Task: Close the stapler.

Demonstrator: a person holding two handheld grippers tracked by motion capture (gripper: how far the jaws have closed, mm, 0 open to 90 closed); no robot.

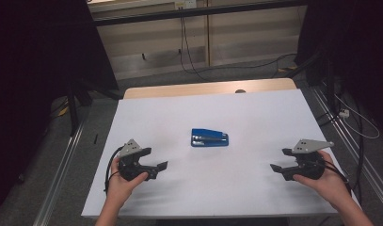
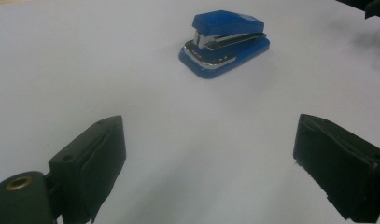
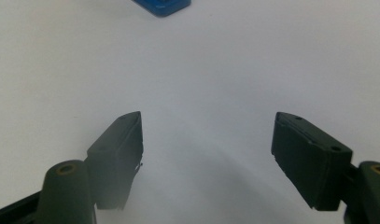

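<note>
Gaping left gripper (stapler beyond fingers)

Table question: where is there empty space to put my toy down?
The white table is mostly bare. Free patches: the far strip beyond the blue stapler, the near middle between the left gripper and the right gripper, and beside the stapler on both sides. The only busy spots are the stapler and the two grippers.

In the right gripper view the top edge cuts off most of the blue stapler.
</note>
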